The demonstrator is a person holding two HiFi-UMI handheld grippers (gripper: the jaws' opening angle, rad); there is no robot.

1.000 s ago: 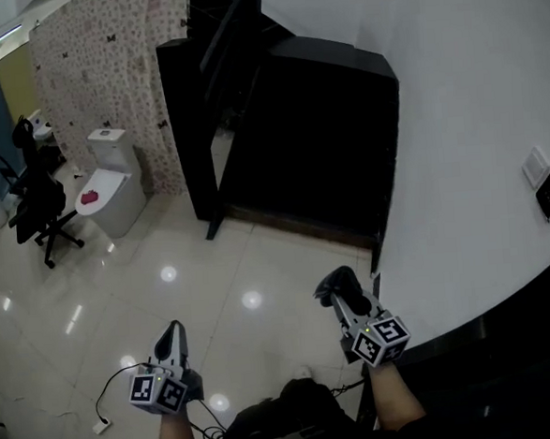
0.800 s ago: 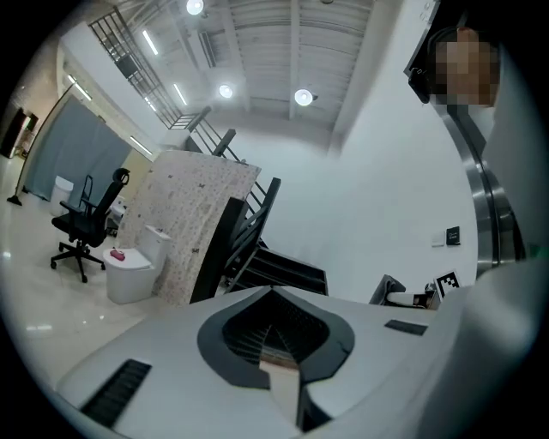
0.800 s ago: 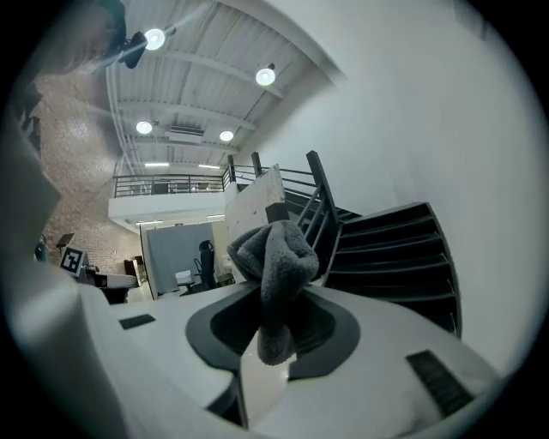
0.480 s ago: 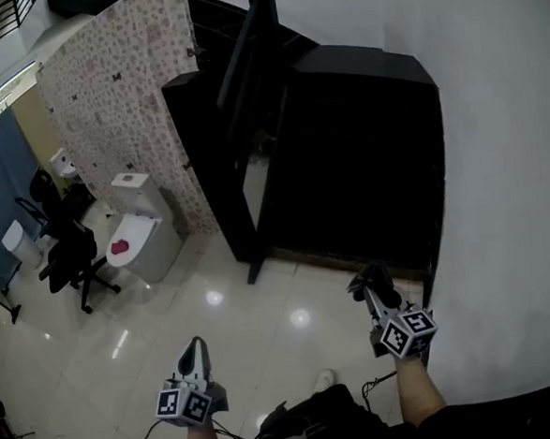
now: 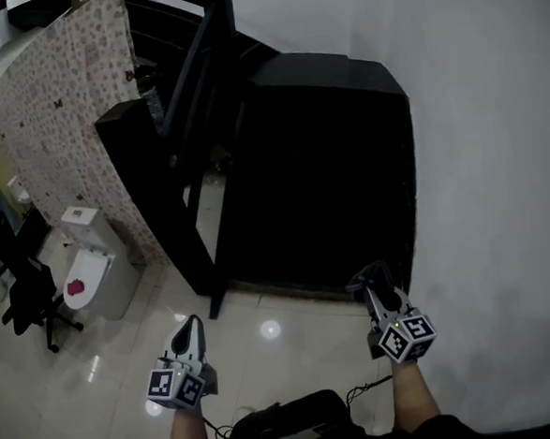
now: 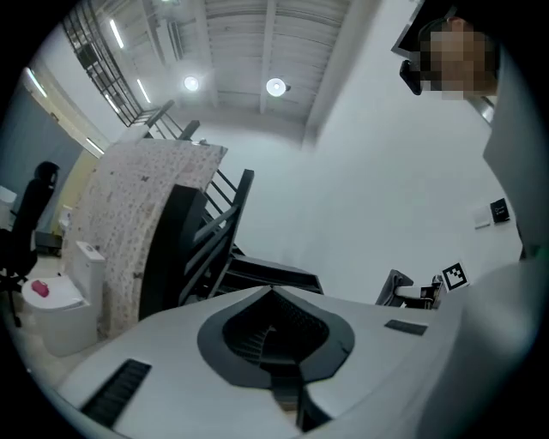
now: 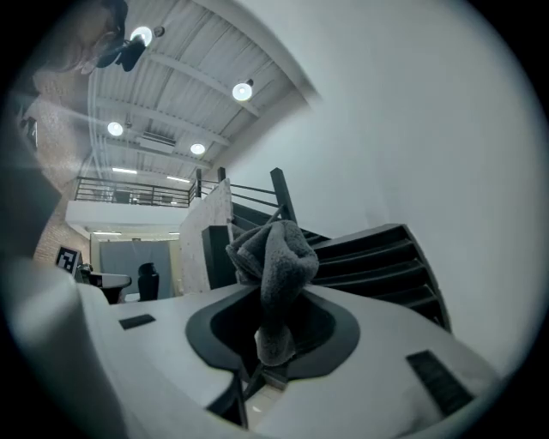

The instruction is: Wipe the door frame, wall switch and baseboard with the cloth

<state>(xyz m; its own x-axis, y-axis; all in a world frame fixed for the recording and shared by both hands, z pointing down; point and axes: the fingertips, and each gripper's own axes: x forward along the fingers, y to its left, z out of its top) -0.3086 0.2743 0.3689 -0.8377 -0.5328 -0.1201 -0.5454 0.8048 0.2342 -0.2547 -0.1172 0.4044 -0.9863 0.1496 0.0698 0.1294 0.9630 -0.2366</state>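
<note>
My right gripper (image 5: 372, 279) is shut on a grey cloth (image 5: 369, 277), which bunches above the jaws in the right gripper view (image 7: 273, 257). It hovers low, just in front of the black door frame (image 5: 408, 167), near the bottom of its right post. The white wall (image 5: 496, 151) runs to the right. My left gripper (image 5: 189, 326) hangs over the glossy floor, shut and holding nothing (image 6: 273, 296). A wall switch (image 6: 497, 211) shows small on the wall in the left gripper view only. I cannot make out the baseboard.
A black stair rail (image 5: 195, 88) and a patterned partition (image 5: 70, 115) stand left of the doorway. A toilet (image 5: 88, 264) and a black office chair (image 5: 22, 297) are at far left. A dark bag (image 5: 280, 425) and cable lie by my feet.
The head view has swung, shifting the doorway left and putting the wall switch out of it. Both grippers keep their states; the right one stays by the frame's right post.
</note>
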